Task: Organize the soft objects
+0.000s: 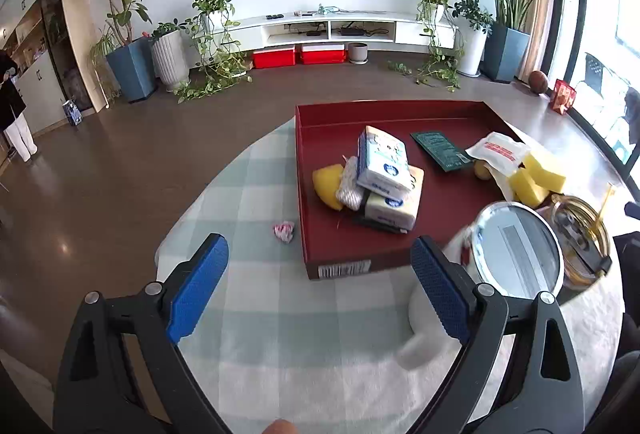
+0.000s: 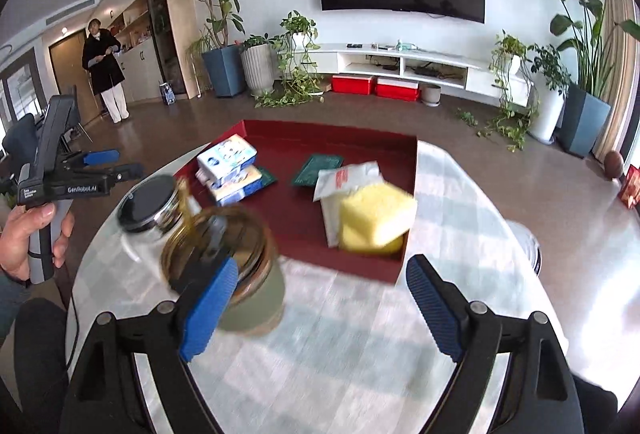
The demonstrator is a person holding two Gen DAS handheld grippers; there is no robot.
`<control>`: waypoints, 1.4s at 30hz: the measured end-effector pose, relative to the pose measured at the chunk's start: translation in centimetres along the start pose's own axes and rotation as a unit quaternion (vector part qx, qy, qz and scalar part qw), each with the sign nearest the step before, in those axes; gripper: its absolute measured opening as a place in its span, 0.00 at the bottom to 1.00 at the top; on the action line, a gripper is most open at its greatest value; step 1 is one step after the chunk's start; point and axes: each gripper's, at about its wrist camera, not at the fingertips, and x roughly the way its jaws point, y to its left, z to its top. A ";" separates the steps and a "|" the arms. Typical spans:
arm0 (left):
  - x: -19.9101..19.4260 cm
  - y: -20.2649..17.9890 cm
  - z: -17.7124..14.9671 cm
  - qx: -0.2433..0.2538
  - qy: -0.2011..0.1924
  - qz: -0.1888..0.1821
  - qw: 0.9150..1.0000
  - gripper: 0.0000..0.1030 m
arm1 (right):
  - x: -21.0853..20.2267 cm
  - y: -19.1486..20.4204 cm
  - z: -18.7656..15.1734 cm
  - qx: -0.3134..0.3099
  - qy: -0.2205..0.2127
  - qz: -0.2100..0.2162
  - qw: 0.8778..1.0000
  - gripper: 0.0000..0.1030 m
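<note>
- Left hand-held gripper (image 1: pixel 320 286) and right hand-held gripper (image 2: pixel 316 308): both released, nothing between the jaws, over the bench (image 1: pixel 280 314).
- Small pink-white wad (image 1: pixel 283 231) lies loose on the bench beside the red tray (image 1: pixel 320 234).
- Tissue packs (image 1: pixel 386 170) and yellow sponge (image 2: pixel 376 218) are already in the tray.
- Likely between placements; next: reach for the wad, pinch gently.

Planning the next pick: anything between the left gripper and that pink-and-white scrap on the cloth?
Nothing visible. The left gripper is open, with only bare checked tablecloth between it and the pink-and-white scrap, which lies just outside the red tray.
</note>
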 end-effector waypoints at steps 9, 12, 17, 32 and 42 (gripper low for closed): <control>-3.2 -1.3 -4.1 -0.013 0.002 0.005 1.000 0.91 | -1.8 2.9 -5.4 0.025 0.022 0.025 0.999 0.86; -3.4 -1.9 -5.5 -0.012 0.012 0.010 1.000 0.91 | -2.2 3.6 -6.5 0.035 0.023 0.033 0.999 0.86; -3.5 -2.6 -7.1 -0.025 0.036 -0.006 0.999 0.91 | -2.8 4.0 -8.1 0.050 0.023 0.034 0.998 0.86; -3.7 -5.5 -9.3 -0.026 0.067 -0.035 0.997 0.91 | -3.7 5.6 -10.0 0.048 0.022 0.048 0.997 0.86; -4.4 -6.7 -9.8 -0.015 0.042 -0.018 0.999 0.95 | -5.0 6.1 -8.8 0.030 0.014 0.040 0.999 0.86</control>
